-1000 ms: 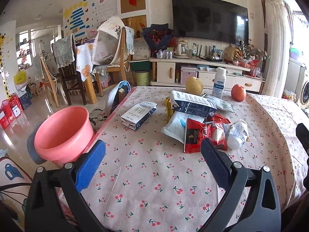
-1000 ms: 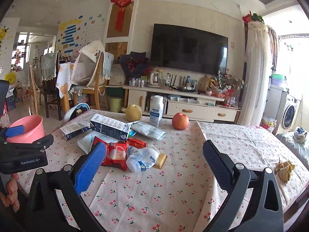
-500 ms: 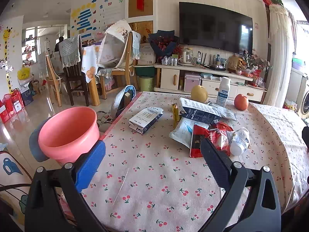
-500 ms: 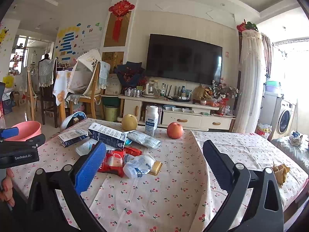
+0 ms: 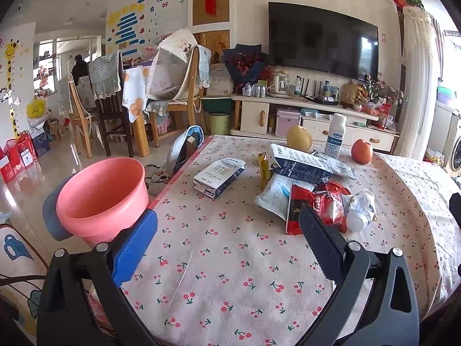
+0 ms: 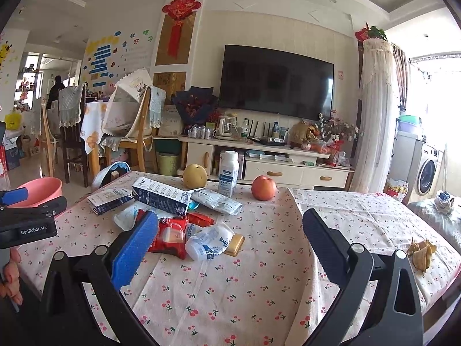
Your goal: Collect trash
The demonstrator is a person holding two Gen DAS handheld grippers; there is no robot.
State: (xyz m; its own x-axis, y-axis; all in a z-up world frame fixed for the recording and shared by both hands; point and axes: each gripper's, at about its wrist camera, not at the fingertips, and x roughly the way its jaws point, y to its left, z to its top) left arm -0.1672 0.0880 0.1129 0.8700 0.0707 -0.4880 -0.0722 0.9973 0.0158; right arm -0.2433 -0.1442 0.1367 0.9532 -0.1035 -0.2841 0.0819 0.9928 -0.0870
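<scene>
**Trash pile ahead of both grippers; right gripper nearer, nothing held**

Left gripper (image 5: 227, 230): jaws spread wide, empty. Right gripper (image 6: 230, 230): also spread wide, empty. Both hover above the cherry-print tablecloth (image 5: 219, 265), short of the litter.

Trash sits in one cluster mid-table: red snack wrapper (image 6: 170, 235), crushed white bottle (image 6: 209, 240) touching it on its right, a small gold packet (image 6: 234, 245) tucked against the bottle, a dark blue carton (image 6: 160, 196) lying on its side behind them, a white pouch (image 5: 273, 191), and a second flattened carton (image 5: 219, 176) set apart to the left. Pear (image 6: 195, 176), apple (image 6: 263, 187) and upright white bottle (image 6: 228, 173) stand at the far edge (probably not trash). Something like a banana peel (image 6: 420, 252) lies alone, well to the right.

Key relation: in the right wrist view the crushed bottle lies forward and slightly left of the gap between the fingers, long axis running left-near to right-far, slanted across the approach line. In the left wrist view the same pile sits forward and right, beyond the right-hand finger. Judgement: right gripper is better placed; a small wrist turn would set the jaws across the bottle's short side.

Pink basin (image 5: 100, 196) sits off the table's left edge, just beside the left gripper's blue pad (likely the collection bin).
</scene>
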